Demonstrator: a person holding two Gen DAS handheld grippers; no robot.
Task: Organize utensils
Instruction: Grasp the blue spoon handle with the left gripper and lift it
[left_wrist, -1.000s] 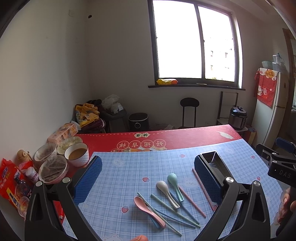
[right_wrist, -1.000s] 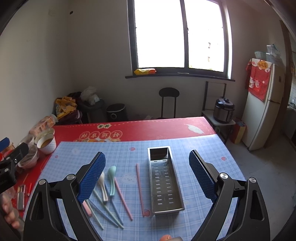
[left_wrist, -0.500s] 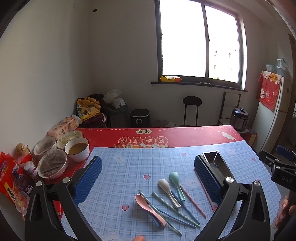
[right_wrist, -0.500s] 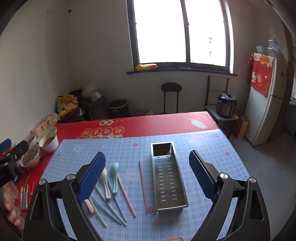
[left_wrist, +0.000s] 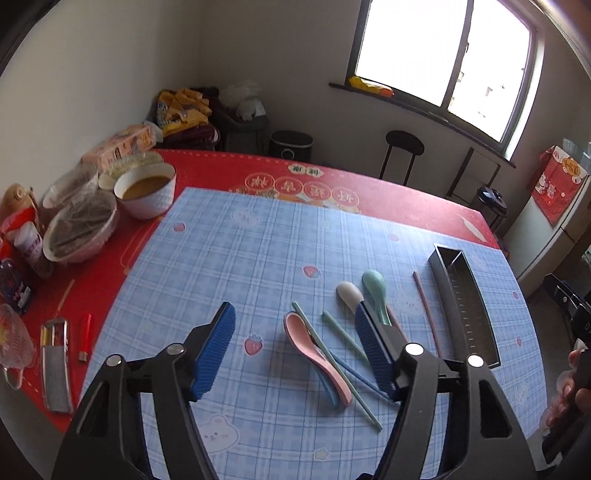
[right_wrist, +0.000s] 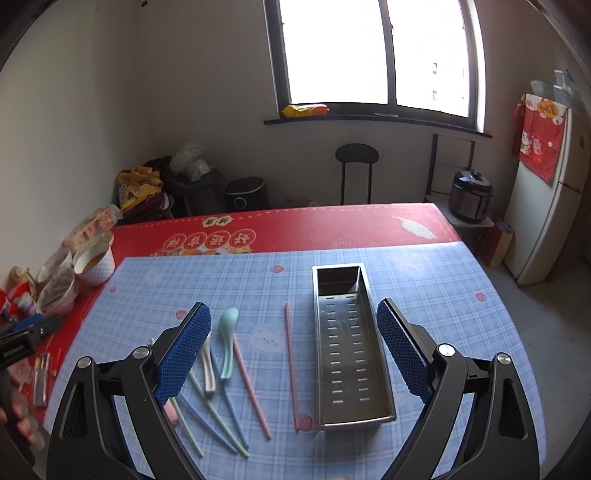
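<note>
The person is starting to pick up the first utensil. The left gripper (left_wrist: 295, 349) tips down over the pink spoon (left_wrist: 316, 356), its jaws just closing partway, pinching nothing. The right gripper (right_wrist: 293, 350) is spread wide and empty. The metal tray (right_wrist: 352, 350), at 3 o'clock from the spoons on the tabletop (left_wrist: 240, 258), is empty. Next, the left gripper must go lower and pinch the spoon.

I'm working in a home dining room: a fridge (right_wrist: 546, 192) at two o'clock, a rice cooker (right_wrist: 472, 195) beside it, and food bowls (left_wrist: 146, 194) on the red-clothed table (left_wrist: 388, 190) at ten o'clock.
</note>
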